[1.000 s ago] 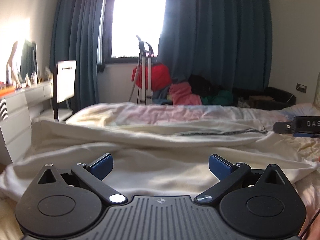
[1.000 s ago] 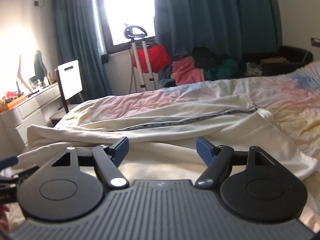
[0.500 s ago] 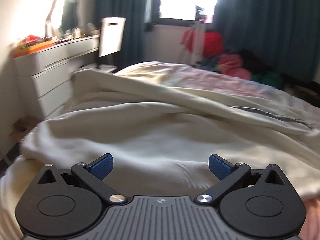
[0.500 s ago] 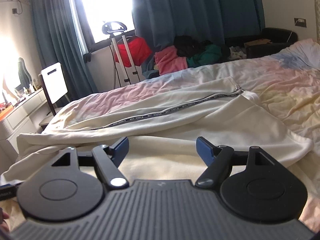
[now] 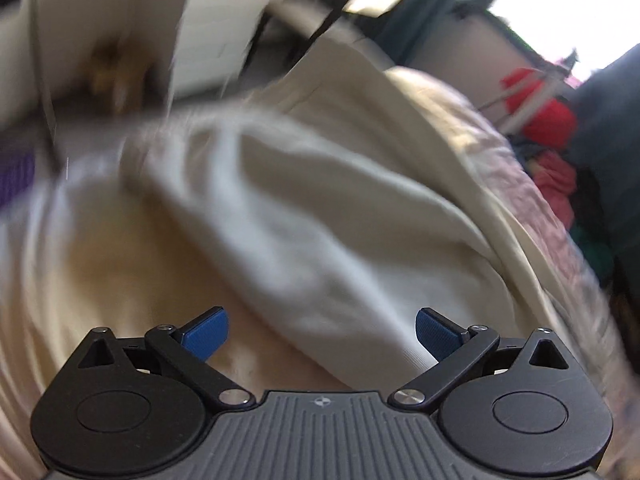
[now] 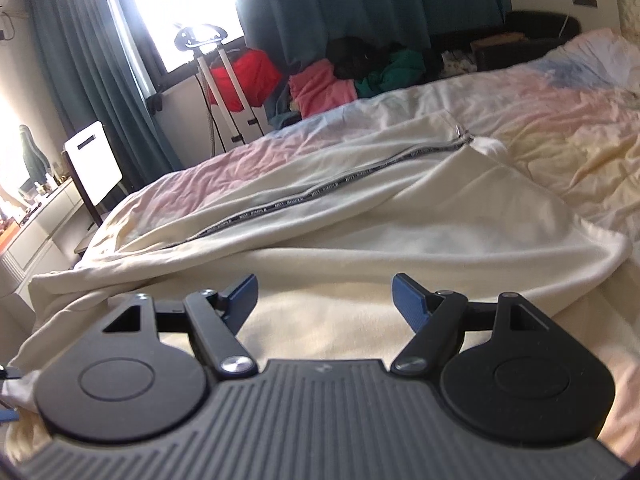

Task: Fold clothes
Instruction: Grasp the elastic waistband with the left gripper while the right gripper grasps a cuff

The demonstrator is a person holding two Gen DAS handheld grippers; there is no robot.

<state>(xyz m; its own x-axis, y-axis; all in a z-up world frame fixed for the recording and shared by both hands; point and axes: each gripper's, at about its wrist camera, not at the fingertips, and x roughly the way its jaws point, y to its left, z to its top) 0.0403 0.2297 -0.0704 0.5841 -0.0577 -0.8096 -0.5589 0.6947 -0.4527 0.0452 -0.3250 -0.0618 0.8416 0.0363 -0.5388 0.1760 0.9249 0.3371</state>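
Both grippers, left (image 5: 322,330) and right (image 6: 324,300), gaped wide and empty above the cream garment (image 6: 360,216). Its hem edge ran lower right; bare bedsheet (image 6: 560,120) lay upper right.

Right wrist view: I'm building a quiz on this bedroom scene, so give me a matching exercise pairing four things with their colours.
Things:
1. curtains
2. zip-up garment
3. chair back
4. bag by the window

Colours:
A. red
B. cream
C. teal
D. white

Pairs: 1-C, 2-B, 3-D, 4-A
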